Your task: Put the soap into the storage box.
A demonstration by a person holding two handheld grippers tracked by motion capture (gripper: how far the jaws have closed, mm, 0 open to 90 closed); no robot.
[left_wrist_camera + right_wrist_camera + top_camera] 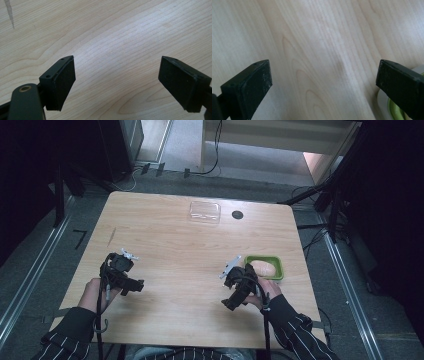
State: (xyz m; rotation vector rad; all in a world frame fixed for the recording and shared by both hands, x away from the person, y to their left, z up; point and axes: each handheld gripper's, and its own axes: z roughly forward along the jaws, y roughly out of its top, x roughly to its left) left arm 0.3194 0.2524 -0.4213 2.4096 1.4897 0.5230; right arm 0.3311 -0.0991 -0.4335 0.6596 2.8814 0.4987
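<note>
- Right gripper [231, 272], jaws spread wide and empty, is hovering just left of the green rectangular plastic tray [276, 260] holding a pale bun [262, 268].
- Left gripper [131, 256], equally wide, is waiting well apart.

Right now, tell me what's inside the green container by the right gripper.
The green container holds one pale, rounded, bun-like item that covers most of its floor. Whatever lies under that item is hidden. The right gripper sits just left of it, open.
</note>
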